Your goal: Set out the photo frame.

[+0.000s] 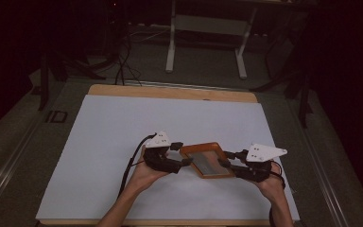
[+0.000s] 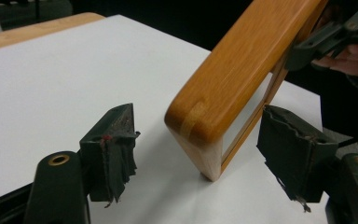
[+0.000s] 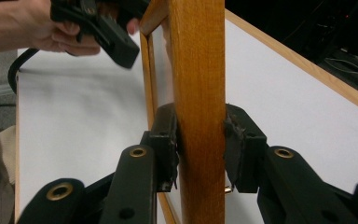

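A wooden picture frame (image 1: 207,160) with a pale panel is held above the white sheet, between both hands. My right gripper (image 1: 228,160) is shut on one side rail of the frame (image 3: 198,56), one pad on each face (image 3: 200,137). My left gripper (image 1: 183,153) is open, and its jaws straddle the rounded corner of the frame (image 2: 242,60) without touching it (image 2: 200,135). The frame's lowest corner sits at or just above the sheet. The left gripper (image 3: 107,28) shows at the frame's far end, and the right gripper (image 2: 317,42) grips the far rail.
A white sheet (image 1: 123,137) covers the wooden table (image 1: 170,92), whose edge shows at the back. Beyond it are the white legs of a desk (image 1: 171,42) and cables (image 1: 123,61) on the dark floor. A metal rail (image 1: 9,161) runs along the left.
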{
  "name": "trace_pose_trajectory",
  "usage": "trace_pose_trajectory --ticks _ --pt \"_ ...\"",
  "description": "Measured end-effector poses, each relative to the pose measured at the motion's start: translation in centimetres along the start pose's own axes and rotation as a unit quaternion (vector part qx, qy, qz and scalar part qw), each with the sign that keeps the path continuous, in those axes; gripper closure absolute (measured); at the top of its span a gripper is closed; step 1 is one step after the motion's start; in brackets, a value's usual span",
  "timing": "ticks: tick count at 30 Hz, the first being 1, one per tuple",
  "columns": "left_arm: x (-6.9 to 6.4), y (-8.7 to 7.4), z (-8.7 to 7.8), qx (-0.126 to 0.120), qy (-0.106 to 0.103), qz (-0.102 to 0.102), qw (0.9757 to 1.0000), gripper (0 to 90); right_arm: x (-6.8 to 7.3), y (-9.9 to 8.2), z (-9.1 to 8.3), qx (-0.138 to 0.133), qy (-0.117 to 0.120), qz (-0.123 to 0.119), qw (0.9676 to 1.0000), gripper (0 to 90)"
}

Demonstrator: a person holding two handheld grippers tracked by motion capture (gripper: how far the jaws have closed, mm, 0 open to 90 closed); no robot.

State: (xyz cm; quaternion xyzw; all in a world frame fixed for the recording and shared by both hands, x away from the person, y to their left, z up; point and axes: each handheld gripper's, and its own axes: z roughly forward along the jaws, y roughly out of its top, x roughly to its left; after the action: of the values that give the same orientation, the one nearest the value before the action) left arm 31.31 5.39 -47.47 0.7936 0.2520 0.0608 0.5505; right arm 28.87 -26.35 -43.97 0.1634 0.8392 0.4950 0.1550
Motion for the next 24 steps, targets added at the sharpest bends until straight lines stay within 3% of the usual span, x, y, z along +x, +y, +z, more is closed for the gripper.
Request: trace_pose_trajectory --ticks 8,9,12,24 --pt "-0.2 -0.7 1.8 0.009 0.000 -0.004 1.0000 28.3 0.0 -0.2 -0.2 -0.001 -0.003 0.003 1.0000 67.2" --pt "-0.6 -1.1 2.7 0.011 0.006 -0.002 0.9999 29.6 -0.1 -0.3 -0.2 -0.002 -0.002 0.004 1.0000 67.2" --pt "-0.8 -1.4 3.5 0.021 0.008 -0.001 0.9997 32.0 -0.1 -0.3 -0.3 -0.001 -0.002 0.007 1.0000 67.2" --pt "-1.3 -1.2 3.9 0.030 0.015 0.019 0.9992 48.8 -0.4 -0.5 -0.3 -0.001 -0.005 0.016 0.9999 67.8"
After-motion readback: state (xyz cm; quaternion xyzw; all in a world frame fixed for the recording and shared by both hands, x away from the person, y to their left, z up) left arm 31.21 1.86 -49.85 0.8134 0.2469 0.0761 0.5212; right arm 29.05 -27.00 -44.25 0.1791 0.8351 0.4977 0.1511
